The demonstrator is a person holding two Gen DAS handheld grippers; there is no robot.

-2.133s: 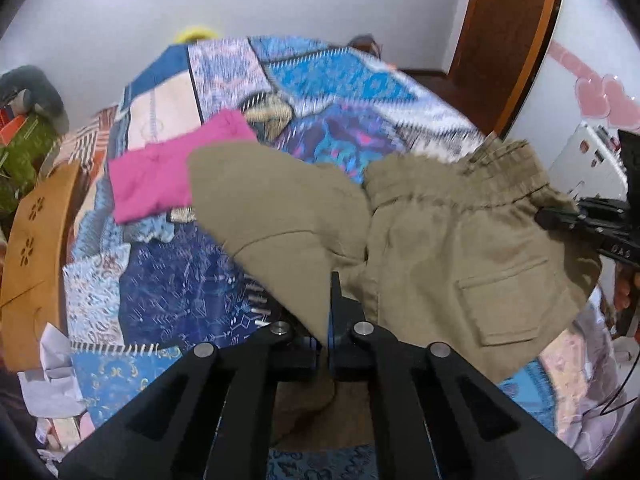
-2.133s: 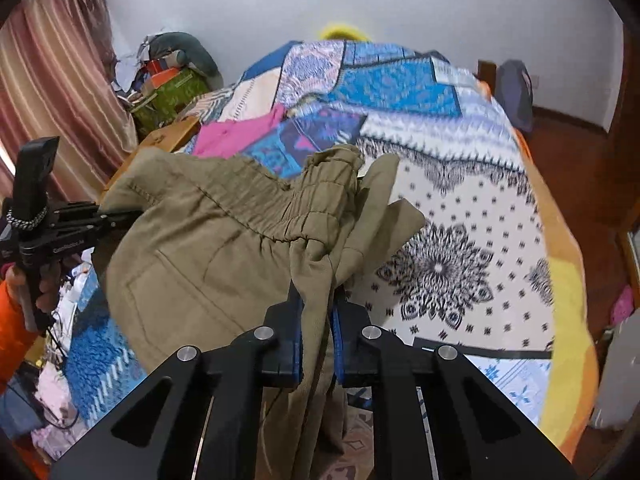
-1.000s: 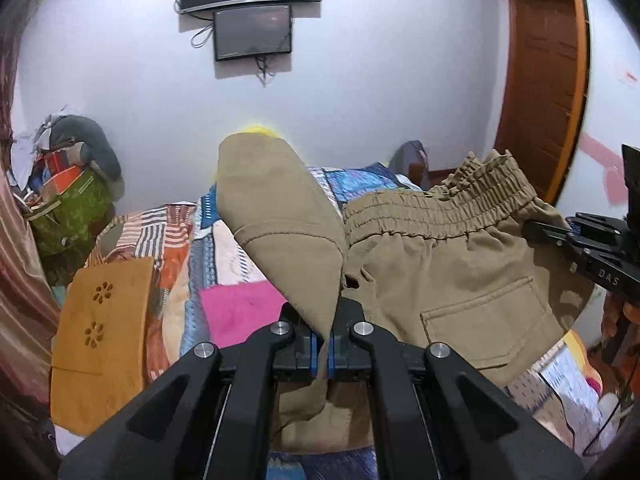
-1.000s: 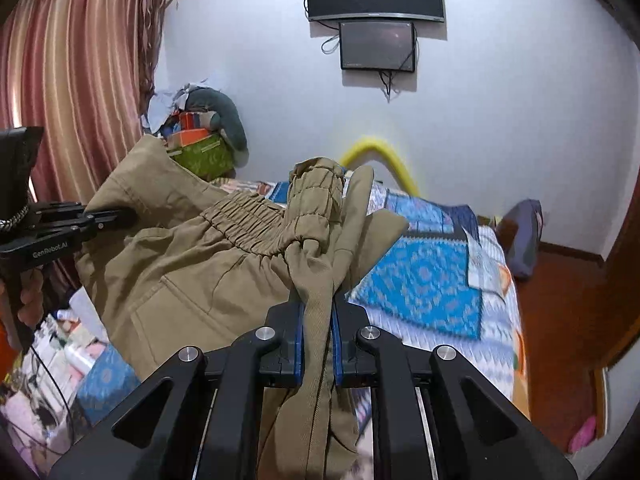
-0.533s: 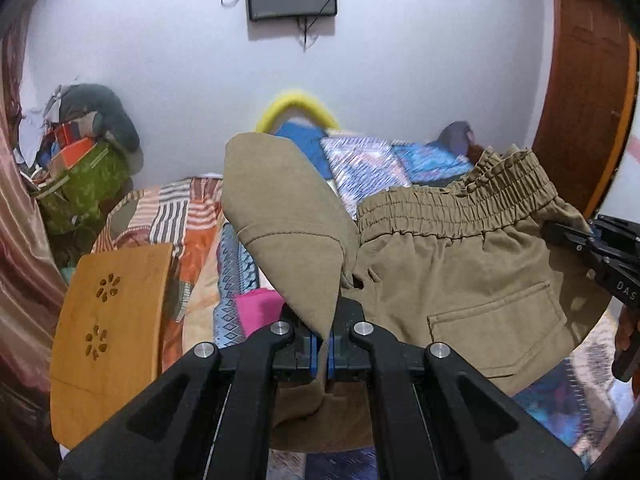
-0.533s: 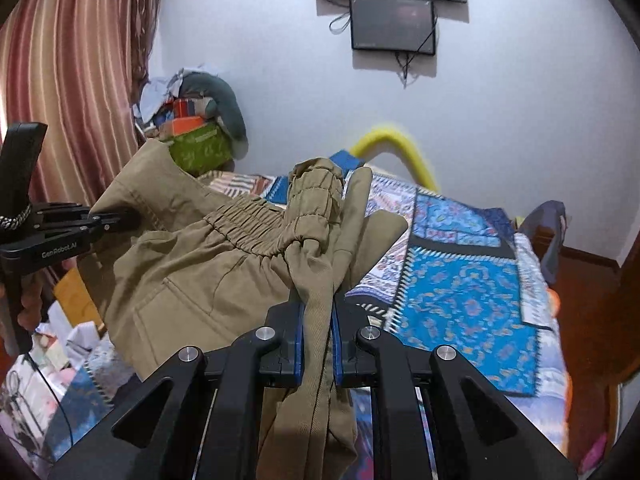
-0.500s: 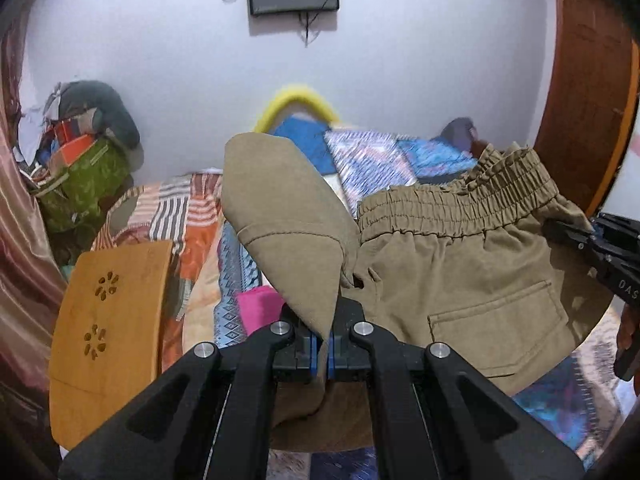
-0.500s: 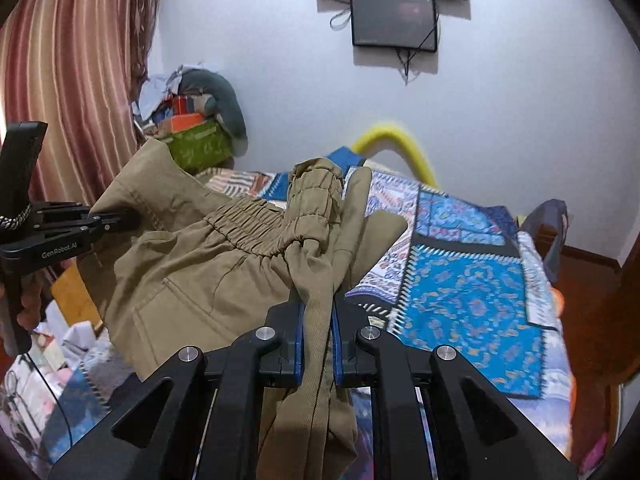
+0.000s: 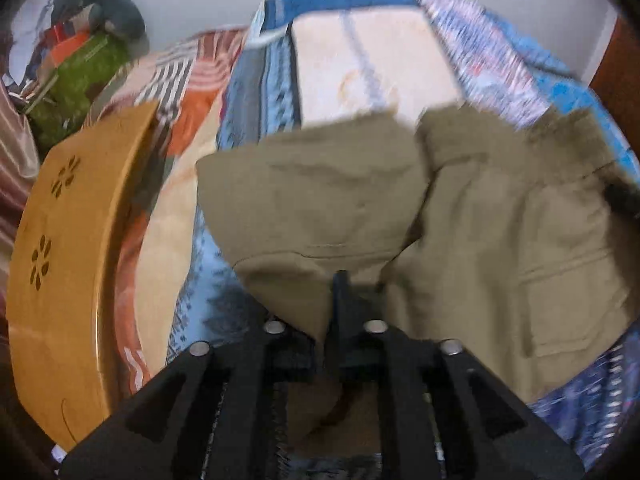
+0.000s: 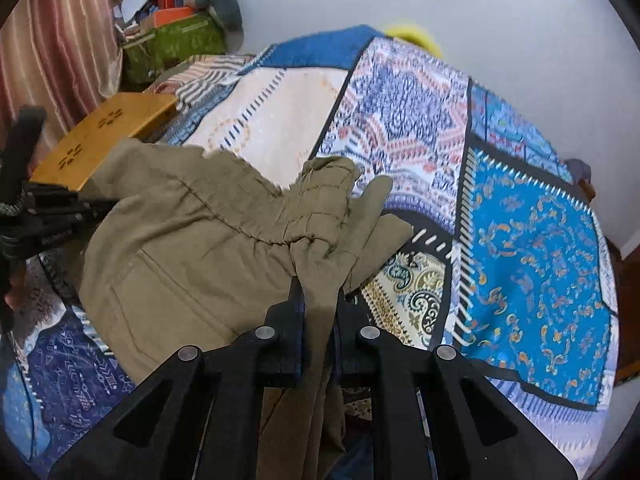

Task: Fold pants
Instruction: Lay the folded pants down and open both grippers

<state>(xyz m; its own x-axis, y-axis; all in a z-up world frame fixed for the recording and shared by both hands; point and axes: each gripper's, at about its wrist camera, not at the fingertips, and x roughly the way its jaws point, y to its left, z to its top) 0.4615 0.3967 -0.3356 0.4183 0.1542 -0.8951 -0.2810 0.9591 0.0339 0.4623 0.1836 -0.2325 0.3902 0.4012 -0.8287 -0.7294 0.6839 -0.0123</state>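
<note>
Olive-khaki pants (image 9: 500,220) with an elastic waistband and a back pocket hang stretched between my two grippers above the patchwork bedspread (image 9: 360,52). My left gripper (image 9: 338,300) is shut on one waist corner of the pants; cloth folds over its fingers. My right gripper (image 10: 318,300) is shut on the other bunched waist corner of the pants (image 10: 192,240). The left gripper also shows at the left edge of the right wrist view (image 10: 60,208). The left wrist view is blurred by motion.
A curved wooden board (image 9: 60,248) with flower cut-outs lies at the bed's left side; it also shows in the right wrist view (image 10: 108,136). A green bag and clutter (image 10: 172,48) sit by the striped curtain (image 10: 52,40). A white wall is behind the bed.
Both grippers have swung forward and down with the pants, from facing the wall and screens to facing the bedspread. The pants have come lower over the bed. Both grips are unchanged.
</note>
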